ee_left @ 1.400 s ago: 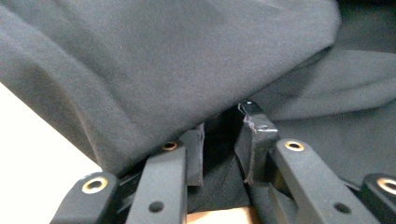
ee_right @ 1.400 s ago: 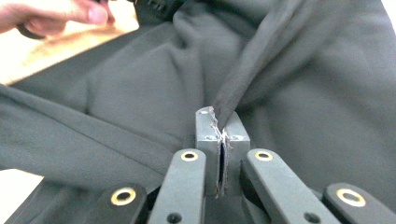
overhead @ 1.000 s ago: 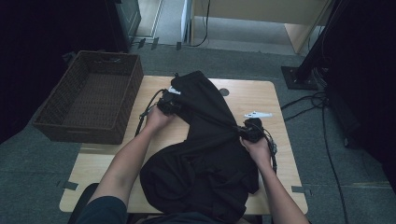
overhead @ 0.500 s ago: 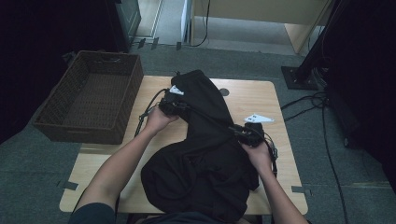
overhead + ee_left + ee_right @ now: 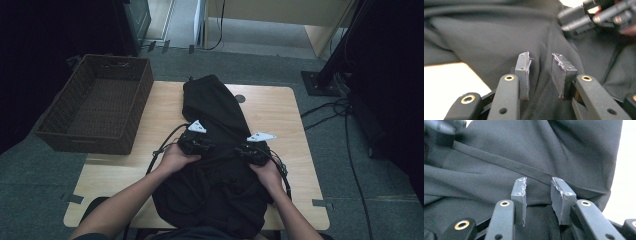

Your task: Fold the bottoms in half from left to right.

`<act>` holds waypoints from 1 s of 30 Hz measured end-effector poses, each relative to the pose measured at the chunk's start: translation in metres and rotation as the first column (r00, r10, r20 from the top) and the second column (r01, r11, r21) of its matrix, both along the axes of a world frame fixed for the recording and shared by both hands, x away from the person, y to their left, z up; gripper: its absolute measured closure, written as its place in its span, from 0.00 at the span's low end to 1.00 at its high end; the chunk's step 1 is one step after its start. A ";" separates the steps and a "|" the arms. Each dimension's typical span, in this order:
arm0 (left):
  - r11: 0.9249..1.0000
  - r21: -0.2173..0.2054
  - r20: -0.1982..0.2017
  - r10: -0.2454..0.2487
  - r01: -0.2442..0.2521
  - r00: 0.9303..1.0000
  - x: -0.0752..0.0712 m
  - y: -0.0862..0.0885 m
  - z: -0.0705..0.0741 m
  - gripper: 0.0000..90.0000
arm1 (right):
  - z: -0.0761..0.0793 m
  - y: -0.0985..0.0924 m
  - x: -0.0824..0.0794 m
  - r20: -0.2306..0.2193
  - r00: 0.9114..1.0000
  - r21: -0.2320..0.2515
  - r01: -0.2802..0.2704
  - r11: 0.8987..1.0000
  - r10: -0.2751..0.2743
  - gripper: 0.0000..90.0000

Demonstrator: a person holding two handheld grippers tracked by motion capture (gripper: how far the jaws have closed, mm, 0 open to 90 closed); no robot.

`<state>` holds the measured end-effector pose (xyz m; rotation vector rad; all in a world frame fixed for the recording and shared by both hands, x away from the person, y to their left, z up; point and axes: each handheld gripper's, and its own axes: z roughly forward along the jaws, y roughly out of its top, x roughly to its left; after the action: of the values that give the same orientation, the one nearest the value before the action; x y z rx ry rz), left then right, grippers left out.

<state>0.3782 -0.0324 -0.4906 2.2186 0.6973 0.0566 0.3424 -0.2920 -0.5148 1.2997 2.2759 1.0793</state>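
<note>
At table centre, both grippers, left [image 5: 196, 144] and right [image 5: 252, 152], have just been opening, jaws released above the black garment [image 5: 215, 150]; next, regrasp toward six o'clock to fold.

left gripper [image 5: 539, 62]: jaws just opening, nothing pinched | right gripper [image 5: 539, 187]: jaws parted, nothing pinched

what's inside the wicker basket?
Nothing visible in the wicker basket: the high view shows bare woven floor. Its near wall hides the strip of floor just behind it. The black garment lies on the table beside it.
</note>
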 end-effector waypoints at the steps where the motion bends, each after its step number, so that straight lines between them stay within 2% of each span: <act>1: 1.000 0.008 0.003 -0.002 0.002 1.000 -0.003 -0.001 -0.003 0.74 | 0.000 0.001 0.000 0.008 1.000 -0.007 -0.002 1.000 0.002 0.74; 4: 1.000 0.019 0.003 0.015 -0.015 1.000 -0.009 -0.002 -0.011 0.74 | -0.002 0.006 0.000 0.026 1.000 -0.020 0.005 1.000 -0.005 0.76; 7: 0.997 0.070 0.034 0.024 -0.026 0.999 -0.006 0.001 -0.018 0.73 | -0.003 0.015 0.002 0.042 0.999 -0.017 0.016 1.000 -0.015 0.77; 8: 0.998 0.050 0.037 0.043 -0.045 0.998 -0.003 0.004 -0.019 0.73 | -0.003 0.018 0.003 0.043 0.999 -0.021 0.017 1.000 -0.016 0.77; 10: 0.996 0.037 0.035 0.084 -0.085 0.996 0.006 0.009 -0.020 0.74 | -0.003 0.026 0.010 0.041 0.999 -0.023 0.013 1.000 -0.012 0.77; 13: 0.991 0.035 0.049 0.124 -0.126 0.991 0.022 0.016 -0.021 0.76 | -0.003 0.035 0.022 0.047 0.999 -0.019 0.021 1.000 -0.020 0.77; 15: 0.989 0.048 0.058 0.138 -0.141 0.989 0.036 0.018 -0.020 0.77 | -0.005 0.040 0.033 0.053 0.998 -0.002 0.039 0.999 -0.038 0.78; 17: 0.985 0.050 0.055 0.162 -0.165 0.985 0.052 0.021 -0.020 0.77 | -0.006 0.047 0.048 0.055 0.997 0.014 0.056 0.998 -0.057 0.78; 18: 0.982 0.041 0.038 0.181 -0.183 0.983 0.063 0.024 -0.020 0.78 | -0.006 0.049 0.053 0.056 0.996 0.015 0.063 0.998 -0.064 0.78; 22: 0.973 0.057 0.041 0.223 -0.225 0.974 0.093 0.027 -0.018 0.79 | -0.005 0.061 0.084 0.071 0.995 -0.011 0.066 0.998 -0.065 0.77; 24: 0.966 0.066 0.049 0.247 -0.250 0.968 0.104 0.027 -0.018 0.78 | -0.005 0.064 0.098 0.069 0.994 -0.020 0.088 0.996 -0.086 0.77; 26: 0.962 0.047 0.036 0.267 -0.269 0.963 0.105 0.030 -0.016 0.77 | -0.005 0.065 0.106 0.058 0.992 0.004 0.111 0.994 -0.111 0.70; 27: 0.965 0.034 0.020 0.261 -0.262 0.965 0.103 0.032 -0.014 0.76 | -0.005 0.065 0.106 0.052 0.993 0.014 0.107 0.994 -0.108 0.65; 29: 0.974 0.020 0.041 0.226 -0.227 0.973 0.093 0.037 -0.007 0.72 | -0.001 0.066 0.101 0.016 0.996 0.030 0.092 0.995 -0.093 0.60; 30: 0.976 0.013 0.049 0.216 -0.217 0.975 0.088 0.039 -0.004 0.71 | 0.002 0.065 0.097 0.016 0.997 0.041 0.072 0.997 -0.073 0.59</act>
<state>0.4665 0.0068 -0.4947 2.1433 0.9125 0.2256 0.4397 -0.2272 -0.5132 1.3719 2.1867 1.1128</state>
